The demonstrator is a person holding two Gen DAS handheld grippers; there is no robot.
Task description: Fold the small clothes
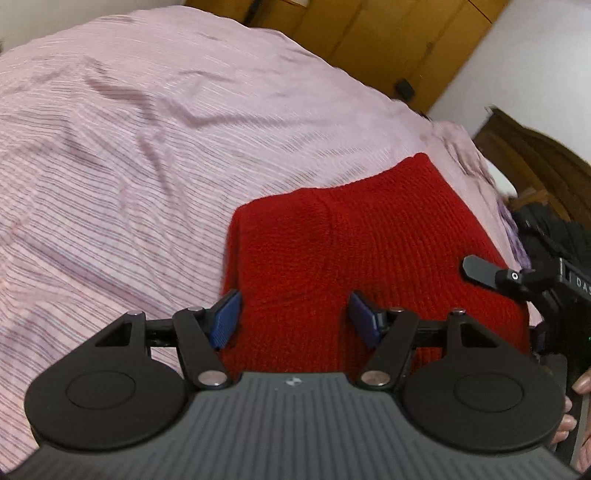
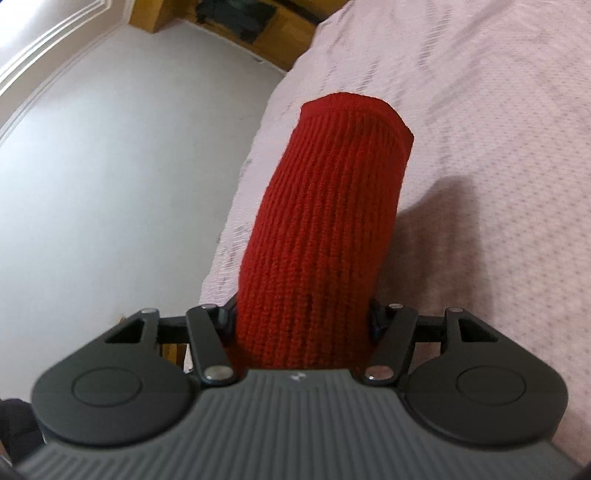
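Bedroom: bed (image 1: 147,147), wooden wardrobe (image 1: 369,33)

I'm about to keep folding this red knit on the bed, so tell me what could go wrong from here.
1. The right claw grips a thick bunched edge of the red knit; bulky fabric may slip out as it lifts.
2. The left claw looks open over the knit, not pinching it, so that side may sag or the fold go crooked.
3. The knit lies near the edge of the pink bedsheet; a dropped end might slide toward the floor.
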